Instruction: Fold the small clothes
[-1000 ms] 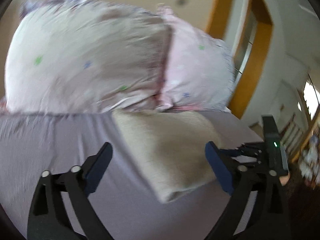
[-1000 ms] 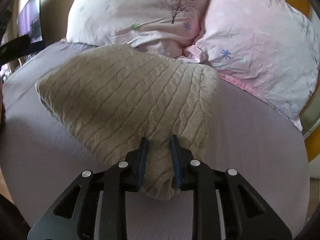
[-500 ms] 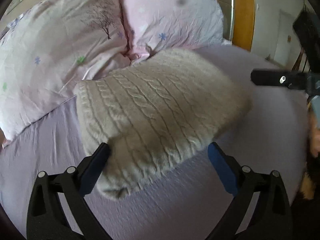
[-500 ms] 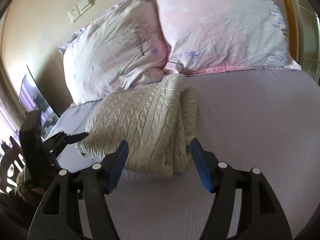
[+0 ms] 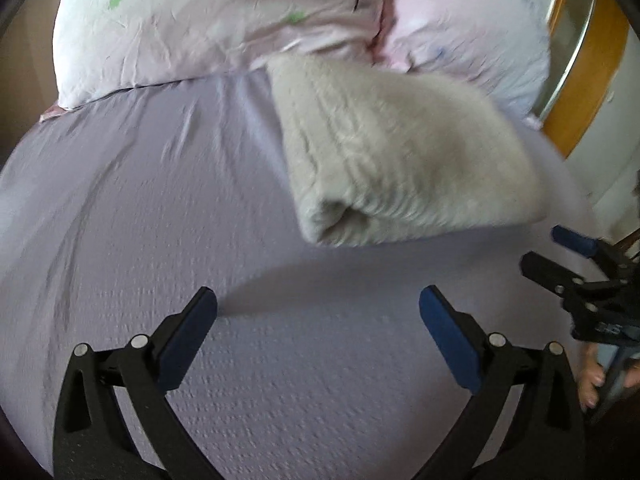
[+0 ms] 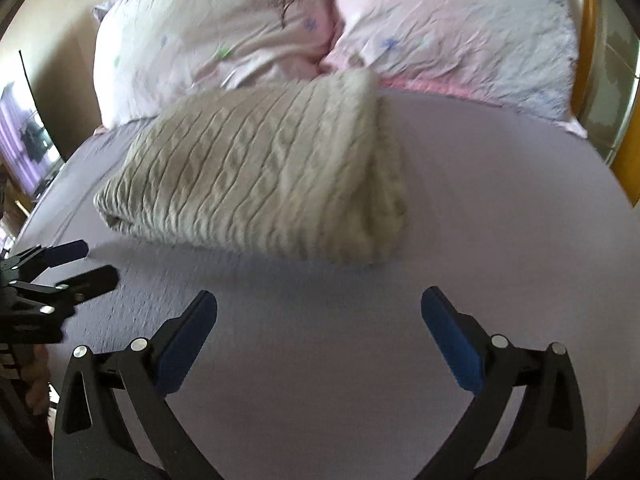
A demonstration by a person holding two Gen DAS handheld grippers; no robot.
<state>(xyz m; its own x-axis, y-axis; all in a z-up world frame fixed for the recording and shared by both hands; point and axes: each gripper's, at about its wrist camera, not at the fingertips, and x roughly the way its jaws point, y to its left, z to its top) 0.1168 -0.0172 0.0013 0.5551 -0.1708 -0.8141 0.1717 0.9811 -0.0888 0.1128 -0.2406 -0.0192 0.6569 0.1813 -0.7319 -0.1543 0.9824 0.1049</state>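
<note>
A cream cable-knit sweater lies folded in a thick bundle on the lilac bedsheet, its far end against the pillows. It also shows in the right wrist view. My left gripper is open and empty, a short way in front of the bundle's near folded end. My right gripper is open and empty, in front of the bundle's long side. Each gripper shows at the edge of the other's view: the right one at the sweater's right, the left one at its left.
Two pink and white printed pillows stand at the head of the bed behind the sweater. A wooden frame runs along the bed's right side. A dark screen stands past the bed's left edge.
My right gripper let go of the sweater's edge, opened and drew back. My left gripper also drew back. The sweater now lies free on the sheet.
</note>
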